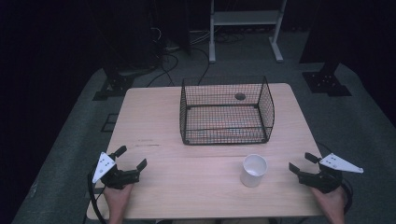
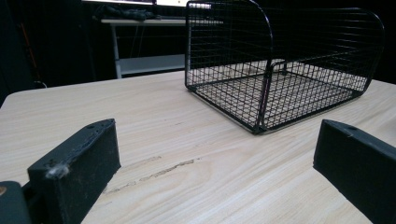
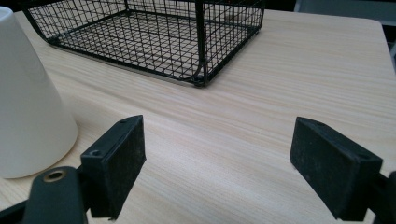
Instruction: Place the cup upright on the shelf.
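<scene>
Plainly, the white cup (image 1: pixel 254 170) is yours to take, and it stands upright on the surface (image 1: pixel 187 186), in front of the wire basket (image 1: pixel 227 110).

It looks light, thin-walled and smooth, so judge it easy to crush or tip; close gently across the upper wall, below the rim. Your right gripper (image 1: pixel 302 163) rests just right of the cup, jaws apart with nothing between them. Your left gripper (image 1: pixel 130 157) sits well apart near the surface's left edge, jaws spread wide and empty.

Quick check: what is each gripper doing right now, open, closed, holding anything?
Left gripper: open, holding nothing, above the light wooden table.
Right gripper: open, holding nothing; the white paper cup stands apart from it.
</scene>
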### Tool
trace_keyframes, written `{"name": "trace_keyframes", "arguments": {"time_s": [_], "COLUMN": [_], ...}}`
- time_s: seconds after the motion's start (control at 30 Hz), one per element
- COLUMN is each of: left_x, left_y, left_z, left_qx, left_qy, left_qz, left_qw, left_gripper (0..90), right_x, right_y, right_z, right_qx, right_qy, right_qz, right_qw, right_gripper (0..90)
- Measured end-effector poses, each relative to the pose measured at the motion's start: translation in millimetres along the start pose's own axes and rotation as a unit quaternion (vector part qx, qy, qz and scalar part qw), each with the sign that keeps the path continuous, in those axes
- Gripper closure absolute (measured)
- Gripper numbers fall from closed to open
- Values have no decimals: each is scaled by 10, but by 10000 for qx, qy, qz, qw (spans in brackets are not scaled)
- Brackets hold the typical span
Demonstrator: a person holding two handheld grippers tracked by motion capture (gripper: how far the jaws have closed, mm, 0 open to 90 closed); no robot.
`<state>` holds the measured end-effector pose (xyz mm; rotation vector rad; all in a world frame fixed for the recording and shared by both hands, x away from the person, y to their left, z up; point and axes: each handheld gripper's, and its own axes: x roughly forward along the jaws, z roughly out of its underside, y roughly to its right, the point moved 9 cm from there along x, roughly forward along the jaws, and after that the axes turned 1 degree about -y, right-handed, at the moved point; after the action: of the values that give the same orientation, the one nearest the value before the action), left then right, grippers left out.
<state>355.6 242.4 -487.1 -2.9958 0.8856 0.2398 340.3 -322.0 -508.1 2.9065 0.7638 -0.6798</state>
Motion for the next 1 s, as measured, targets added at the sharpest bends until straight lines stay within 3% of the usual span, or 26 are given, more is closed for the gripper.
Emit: {"name": "trace_keyframes", "arguments": {"time_s": [0.17, 1.0], "left_x": [-2, -7], "left_y": [4, 31], "left_z": [1, 1], "left_qx": [11, 37], "left_qy": [-6, -14], "left_qz": [9, 70], "left_qw": [10000, 10000], "left_gripper": [0, 0], "right_x": [17, -113], "right_y": [-26, -329], "right_z": [-6, -151], "right_qx": [31, -355], "right_qy": [-27, -46], "right_qz": [-58, -595], "right_qw": [10000, 9976], "right_gripper": [165, 133]}}
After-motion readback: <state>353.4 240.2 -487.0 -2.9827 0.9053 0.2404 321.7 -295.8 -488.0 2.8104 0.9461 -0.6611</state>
